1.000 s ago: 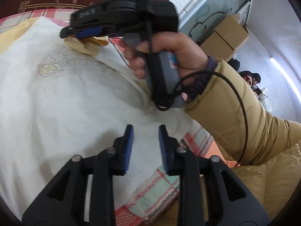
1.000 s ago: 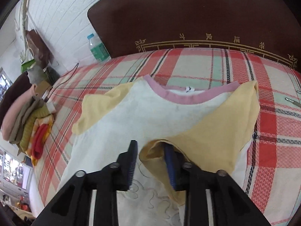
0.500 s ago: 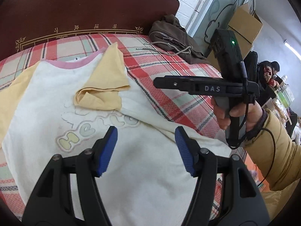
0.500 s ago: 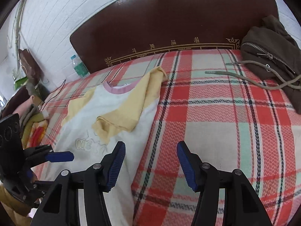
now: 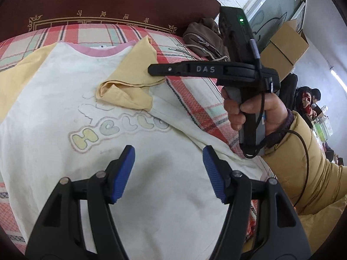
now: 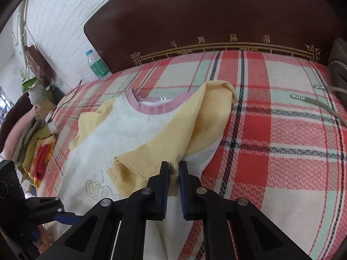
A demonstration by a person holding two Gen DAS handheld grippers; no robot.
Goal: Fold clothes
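Observation:
A white T-shirt (image 5: 65, 91) with yellow sleeves, a pink collar and a HELLO print lies face up on the plaid bedcover (image 6: 282, 130). Its right yellow sleeve (image 5: 130, 82) is folded in over the chest. My right gripper (image 6: 173, 171) is shut on that sleeve (image 6: 173, 130) at its lower edge. In the left wrist view a hand holds the right gripper (image 5: 156, 69) side-on, just above the sleeve. My left gripper (image 5: 169, 164) hangs wide open over the shirt's lower front with nothing between its fingers. One of its blue pads (image 6: 65, 217) shows at the lower left of the right wrist view.
A dark wooden headboard (image 6: 216, 17) runs along the far side. A brown zip jacket (image 5: 203, 36) lies at the bed's right, its drawcord (image 6: 325, 104) trailing on the cover. A bottle (image 6: 96, 65) and stacked folded clothes (image 6: 28, 143) sit left. A cardboard box (image 5: 286, 43) and people (image 5: 308, 99) are beyond.
My right gripper, open over the bare bedcover half a second ago, has come back to the shirt and shut on the yellow sleeve. My left gripper stays wide open, having opened a second ago.

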